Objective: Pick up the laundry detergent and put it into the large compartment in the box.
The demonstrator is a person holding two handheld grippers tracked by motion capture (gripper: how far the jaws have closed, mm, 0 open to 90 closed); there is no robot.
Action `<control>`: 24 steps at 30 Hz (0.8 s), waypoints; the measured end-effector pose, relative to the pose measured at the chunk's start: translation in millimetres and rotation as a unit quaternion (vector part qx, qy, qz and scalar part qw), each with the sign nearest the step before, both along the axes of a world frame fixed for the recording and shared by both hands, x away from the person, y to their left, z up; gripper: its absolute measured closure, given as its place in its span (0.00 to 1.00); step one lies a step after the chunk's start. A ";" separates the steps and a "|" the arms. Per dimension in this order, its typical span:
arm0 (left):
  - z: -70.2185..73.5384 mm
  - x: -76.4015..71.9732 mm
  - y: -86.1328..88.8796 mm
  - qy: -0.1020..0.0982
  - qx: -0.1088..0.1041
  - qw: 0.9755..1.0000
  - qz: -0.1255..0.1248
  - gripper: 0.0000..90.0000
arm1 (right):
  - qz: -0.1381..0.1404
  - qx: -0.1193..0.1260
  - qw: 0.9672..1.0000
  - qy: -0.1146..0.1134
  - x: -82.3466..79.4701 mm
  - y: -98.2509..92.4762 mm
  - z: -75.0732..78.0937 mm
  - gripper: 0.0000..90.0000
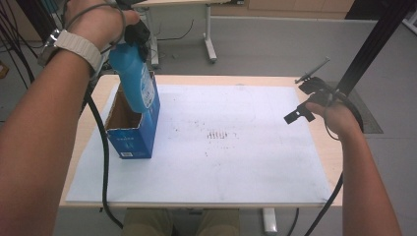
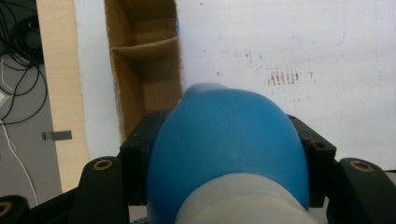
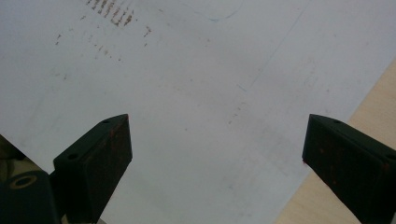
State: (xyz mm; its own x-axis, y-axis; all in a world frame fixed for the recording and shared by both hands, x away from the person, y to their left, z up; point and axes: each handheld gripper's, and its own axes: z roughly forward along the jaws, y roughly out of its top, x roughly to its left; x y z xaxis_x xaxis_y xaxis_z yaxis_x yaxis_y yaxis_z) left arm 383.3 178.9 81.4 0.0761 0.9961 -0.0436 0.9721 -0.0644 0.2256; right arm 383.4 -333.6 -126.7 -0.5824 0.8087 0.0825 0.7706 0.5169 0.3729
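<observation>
the left gripper (image 1: 134, 38) is sitting in the upper left of the high view, its jaws clamped on the sides of a blue bottle (image 1: 133, 78) just below the white cap (image 2: 243, 205). the bottle is hanging neck-up, tilted, with its lower end inside the open top of a blue cardboard box (image 1: 133, 125) that is standing on the left part of the white sheet (image 1: 221, 162). in the left gripper view the bottle's blue shoulder (image 2: 229, 140) is bulging between the black jaws, and the box's brown inside with a divider (image 2: 144, 46) is showing above it. the right gripper (image 1: 307, 101) is hovering at the right edge of the sheet, its jaws wide apart with nothing between them, over bare sheet and a strip of wooden table (image 3: 373, 107).
</observation>
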 end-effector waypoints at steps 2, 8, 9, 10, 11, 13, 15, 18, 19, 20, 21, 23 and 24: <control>0.7 0.0 2.9 -0.004 0.001 1.000 0.002 0.43 | -0.002 -0.001 1.000 0.001 -0.4 -0.1 -0.6 0.09; 0.9 2.5 12.6 -0.004 0.001 1.000 0.009 0.43 | -0.003 -0.002 1.000 0.004 -0.2 0.0 -3.6 0.09; 0.9 2.3 14.7 -0.006 0.001 1.000 0.011 0.43 | -0.003 -0.002 1.000 0.004 -0.2 0.0 -3.6 0.09; 0.5 2.0 18.3 -0.007 0.001 1.000 0.014 0.43 | -0.004 -0.001 1.000 0.005 -0.1 -0.2 -4.0 0.09; -0.1 2.3 19.8 -0.007 0.003 1.000 0.015 0.43 | -0.004 -0.001 1.000 0.005 -0.1 -0.3 -4.0 0.09; -1.4 2.5 22.1 -0.009 0.006 1.000 0.017 0.43 | -0.005 -0.002 1.000 0.005 0.0 -0.1 -3.8 0.09; -1.7 3.0 23.7 -0.008 0.007 1.000 0.018 0.43 | -0.005 -0.001 1.000 0.004 0.0 0.1 -3.3 0.09; -3.3 4.7 26.9 -0.007 0.008 1.000 0.021 0.42 | -0.004 -0.002 1.000 0.003 0.2 1.6 -2.8 0.09; -4.1 5.6 27.8 -0.006 0.009 1.000 0.021 0.42 | -0.004 -0.002 1.000 0.003 0.2 1.6 -2.8 0.09; -5.6 7.3 29.2 -0.004 0.009 1.000 0.021 0.42 | -0.004 -0.002 1.000 0.005 0.9 2.2 -3.2 0.09; -6.4 7.8 29.7 -0.004 0.009 1.000 0.021 0.42 | -0.004 -0.002 1.000 0.005 1.2 2.7 -3.6 0.09; -7.3 8.6 30.9 -0.004 0.007 1.000 0.022 0.42 | -0.004 -0.002 1.000 0.006 1.4 3.0 -4.3 0.09; -8.1 9.6 32.2 -0.005 0.007 1.000 0.022 0.42 | -0.003 -0.003 1.000 0.008 2.2 3.8 -5.9 0.09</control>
State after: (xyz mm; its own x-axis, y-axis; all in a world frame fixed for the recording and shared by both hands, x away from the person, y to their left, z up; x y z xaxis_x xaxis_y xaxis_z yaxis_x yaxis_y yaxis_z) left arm 392.8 211.0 73.3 0.0331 0.9990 -0.0288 0.9718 -0.0254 0.2345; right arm 385.7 -329.8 -132.6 -0.5753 0.8133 0.0868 0.7801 0.5137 0.3572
